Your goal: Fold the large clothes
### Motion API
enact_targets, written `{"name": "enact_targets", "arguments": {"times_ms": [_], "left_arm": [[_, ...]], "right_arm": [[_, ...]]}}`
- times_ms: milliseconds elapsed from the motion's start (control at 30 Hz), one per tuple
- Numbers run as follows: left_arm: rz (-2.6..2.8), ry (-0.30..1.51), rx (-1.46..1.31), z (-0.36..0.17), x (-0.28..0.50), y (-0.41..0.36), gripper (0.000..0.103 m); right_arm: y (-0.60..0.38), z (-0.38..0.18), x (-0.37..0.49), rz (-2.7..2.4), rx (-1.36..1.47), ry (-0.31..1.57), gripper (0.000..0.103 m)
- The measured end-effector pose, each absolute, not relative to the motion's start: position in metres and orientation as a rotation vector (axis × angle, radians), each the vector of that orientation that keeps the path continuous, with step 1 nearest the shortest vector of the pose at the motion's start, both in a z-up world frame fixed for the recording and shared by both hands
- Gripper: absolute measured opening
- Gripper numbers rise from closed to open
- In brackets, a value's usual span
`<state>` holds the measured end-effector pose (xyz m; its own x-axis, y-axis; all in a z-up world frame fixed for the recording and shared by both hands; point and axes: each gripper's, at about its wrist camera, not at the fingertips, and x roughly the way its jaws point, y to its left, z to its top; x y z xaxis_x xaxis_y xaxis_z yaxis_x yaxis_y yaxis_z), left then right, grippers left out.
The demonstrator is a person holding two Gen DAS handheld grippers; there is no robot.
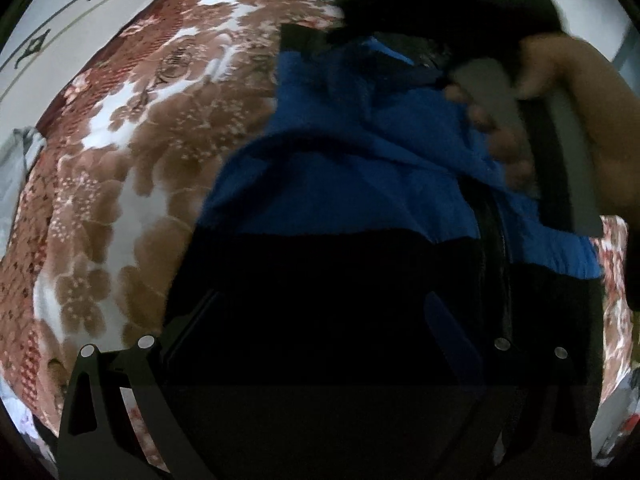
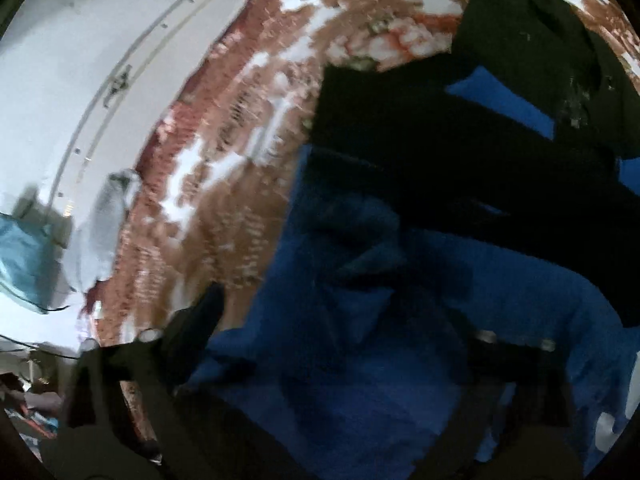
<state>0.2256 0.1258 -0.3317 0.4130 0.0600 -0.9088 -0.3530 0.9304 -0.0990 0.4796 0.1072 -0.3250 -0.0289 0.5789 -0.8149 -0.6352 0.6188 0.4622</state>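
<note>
Garment: a blue and black jacket (image 1: 352,168) is spread on a bed covered by a floral blanket (image 1: 152,128).
Right gripper (image 2: 340,344): fingers are set wide over blue cloth, nothing clamped.
Left gripper (image 1: 320,344): fingers lost against black cloth; state cannot be told.
Hand (image 1: 560,120): seen on the other gripper's handle.
</note>
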Motion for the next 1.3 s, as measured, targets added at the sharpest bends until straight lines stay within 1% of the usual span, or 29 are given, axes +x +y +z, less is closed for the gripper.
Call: {"name": "enact_targets", "arguments": {"times_ms": [100,267,433,600,667,733,767,800,833,867,900,933,1133,1300], "left_arm": [[0.289,1.102,-0.293,-0.318,0.235,0.14,0.098],[0.292,1.035,-0.276,-0.299,0.29,0.175,0.098],[0.155,1.02,-0.416,-0.294,0.366,0.209,0.098],[0.135,1.108,-0.46,-0.32,0.41,0.221,0.097],[0.07,1.22,-0.465,-0.343,0.425,0.221,0.091],[0.03,1.276,-0.454,-0.359,0.434,0.218,0.062],[0.039,1.286,-0.447,-0.362,0.435,0.217,0.058],[0.041,1.291,-0.444,-0.364,0.436,0.217,0.048],[0.042,1.293,-0.44,-0.366,0.436,0.216,0.033],[0.04,1.289,-0.44,-0.365,0.438,0.216,0.027],[0.03,1.282,-0.443,-0.364,0.438,0.215,0.014],[0.031,1.271,-0.438,-0.361,0.439,0.213,0.012],[0.049,1.248,-0.387,-0.341,0.446,0.206,0.009],[0.088,1.128,-0.318,-0.294,0.452,0.216,0.009]], "right_arm": [[0.08,-0.303,0.487,0.978,-0.031,1.259,0.098],[-0.003,-0.283,0.516,0.814,-0.056,1.209,0.098],[-0.093,-0.293,0.541,0.514,-0.224,1.14,0.098],[-0.175,-0.313,0.556,0.285,-0.252,1.132,0.098],[-0.193,-0.321,0.556,0.245,-0.252,1.144,0.098],[-0.207,-0.328,0.555,0.23,-0.237,1.171,0.098],[-0.208,-0.331,0.555,0.228,-0.234,1.177,0.098],[-0.209,-0.334,0.553,0.226,-0.235,1.185,0.098],[-0.209,-0.337,0.553,0.228,-0.238,1.19,0.098],[-0.21,-0.339,0.553,0.228,-0.245,1.191,0.098],[-0.21,-0.341,0.553,0.226,-0.253,1.193,0.098],[-0.21,-0.342,0.552,0.225,-0.256,1.196,0.098],[-0.206,-0.347,0.559,0.232,-0.245,1.214,0.098],[-0.198,-0.337,0.563,0.249,-0.241,1.187,0.098]]}}
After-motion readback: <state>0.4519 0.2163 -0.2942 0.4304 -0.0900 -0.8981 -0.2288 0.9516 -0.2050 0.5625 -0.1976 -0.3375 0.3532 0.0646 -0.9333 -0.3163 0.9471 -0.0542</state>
